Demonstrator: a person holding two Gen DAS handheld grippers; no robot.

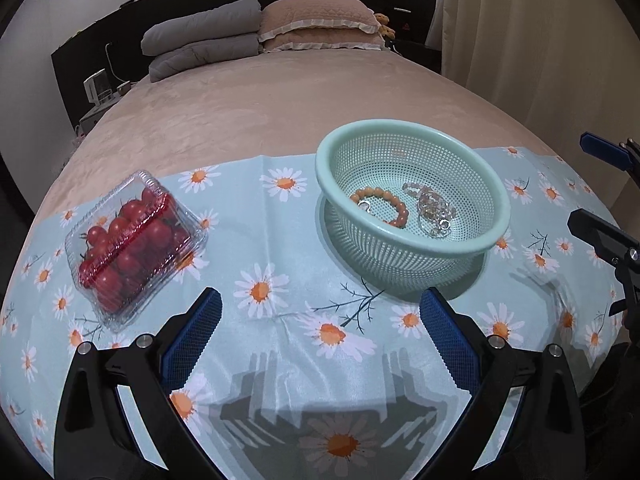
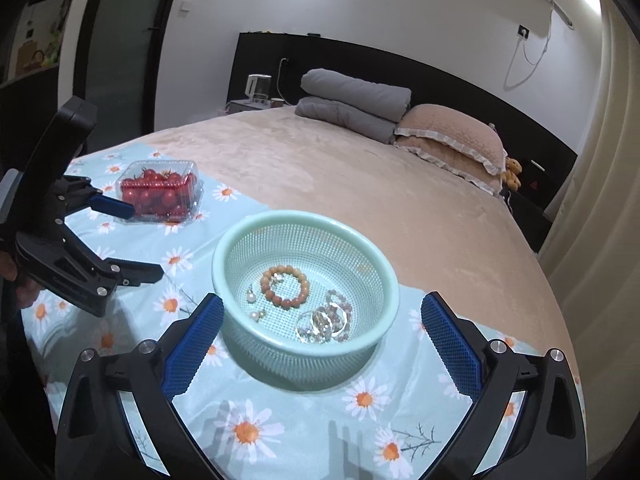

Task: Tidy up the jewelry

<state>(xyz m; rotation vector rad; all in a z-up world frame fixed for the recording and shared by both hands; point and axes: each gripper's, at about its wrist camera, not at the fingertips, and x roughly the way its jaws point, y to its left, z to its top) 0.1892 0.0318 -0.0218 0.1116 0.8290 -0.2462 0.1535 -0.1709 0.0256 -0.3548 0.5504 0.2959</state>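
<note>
A mint green mesh basket [image 1: 496, 216] [image 2: 384, 280] stands on the daisy cloth [image 1: 280, 248] on the bed. Inside lie an orange bead bracelet [image 1: 384, 205] [image 2: 285, 285], a clear bead bracelet [image 1: 430, 206] [image 2: 324, 322] and pearl earrings [image 2: 251, 297]. My left gripper [image 1: 320, 320] is open and empty, hovering over the cloth in front of the basket; it also shows in the right wrist view [image 2: 140, 240]. My right gripper [image 2: 322, 330] is open and empty, its fingers on either side of the basket's near rim; it shows at the right edge of the left wrist view [image 1: 592, 184].
A clear plastic box of cherry tomatoes [image 1: 132, 240] [image 2: 160, 192] sits on the cloth to the left of the basket. Folded grey quilts [image 1: 204, 36] and pink pillows [image 1: 320, 20] lie at the head of the bed. A kettle [image 2: 258, 86] stands on the nightstand.
</note>
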